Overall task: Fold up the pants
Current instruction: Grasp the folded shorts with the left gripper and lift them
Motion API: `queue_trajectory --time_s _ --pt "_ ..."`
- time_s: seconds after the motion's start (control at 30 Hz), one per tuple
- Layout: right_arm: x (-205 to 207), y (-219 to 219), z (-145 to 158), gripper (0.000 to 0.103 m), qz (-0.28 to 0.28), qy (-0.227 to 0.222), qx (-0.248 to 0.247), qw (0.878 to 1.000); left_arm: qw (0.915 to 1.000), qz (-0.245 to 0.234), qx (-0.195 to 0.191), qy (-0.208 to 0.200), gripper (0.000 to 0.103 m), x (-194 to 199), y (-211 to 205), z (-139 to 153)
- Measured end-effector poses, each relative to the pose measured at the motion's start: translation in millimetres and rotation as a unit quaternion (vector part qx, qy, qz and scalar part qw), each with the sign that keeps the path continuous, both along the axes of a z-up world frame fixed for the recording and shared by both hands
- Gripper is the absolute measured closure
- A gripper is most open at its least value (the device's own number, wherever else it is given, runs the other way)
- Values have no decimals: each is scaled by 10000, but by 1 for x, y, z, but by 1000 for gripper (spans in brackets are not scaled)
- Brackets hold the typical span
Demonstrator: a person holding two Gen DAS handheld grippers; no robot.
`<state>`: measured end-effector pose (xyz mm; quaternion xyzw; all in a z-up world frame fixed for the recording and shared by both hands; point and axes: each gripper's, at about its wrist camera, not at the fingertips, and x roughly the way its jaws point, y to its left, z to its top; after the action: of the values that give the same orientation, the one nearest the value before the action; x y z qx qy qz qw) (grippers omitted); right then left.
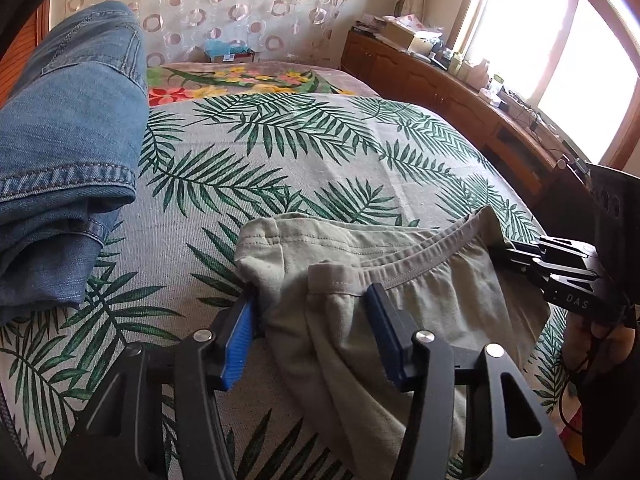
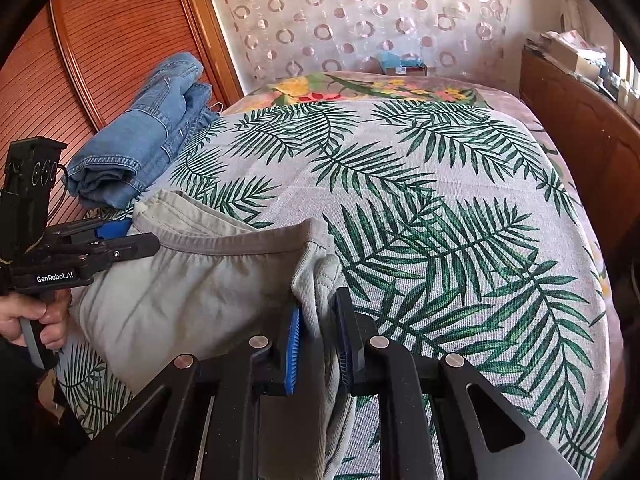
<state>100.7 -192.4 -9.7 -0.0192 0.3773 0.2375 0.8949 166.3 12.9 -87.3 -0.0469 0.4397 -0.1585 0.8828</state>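
Two hand-held grippers work one pair of pale grey-green pants (image 1: pixel 400 280), which lies near the front edge of a bed covered in a palm-leaf sheet (image 1: pixel 280 168). Right gripper (image 2: pixel 318 338): blue pads closed on a bunched fold at the pants' right waistband corner, cloth pinched between them. Left gripper (image 1: pixel 312 330): jaws apart, straddling the left waistband corner; cloth sits between the pads, but it is not clamped. Waistband (image 2: pixel 240 246) runs between the two grippers. Beyond the pants the sheet is open to the far floral blanket (image 1: pixel 248 76). Folded blue jeans (image 1: pixel 68 152) occupy the left side, close to the pants and against the wooden slatted door (image 2: pixel 120 40). A wooden cabinet (image 1: pixel 440 88) with clutter runs along the bed's right edge under the window (image 1: pixel 560 40).
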Motion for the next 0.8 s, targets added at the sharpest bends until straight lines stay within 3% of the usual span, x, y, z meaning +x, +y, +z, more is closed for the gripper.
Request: queue_trajectory --time_s 0.03,0.1,0.3,0.47,0.8 --pt "0 0 0 86 -2 1 3 10000 10000 -10 -5 -9 48 0 0 0" --pt "0 0 0 86 -4 6 18 10000 10000 -71 -42 -41 60 -2 -2 1" --pt "-2 1 0 87 -19 -24 -6 10000 9995 -219 -80 -217 82 -10 -7 10" --pt "-9 3 2 90 -26 -187 -44 9998 9982 -321 -62 -499 87 -22 -14 28" --pt "-38 -7 29 91 -193 -785 284 9963 9931 -414 -143 -1084 87 -44 -24 72"
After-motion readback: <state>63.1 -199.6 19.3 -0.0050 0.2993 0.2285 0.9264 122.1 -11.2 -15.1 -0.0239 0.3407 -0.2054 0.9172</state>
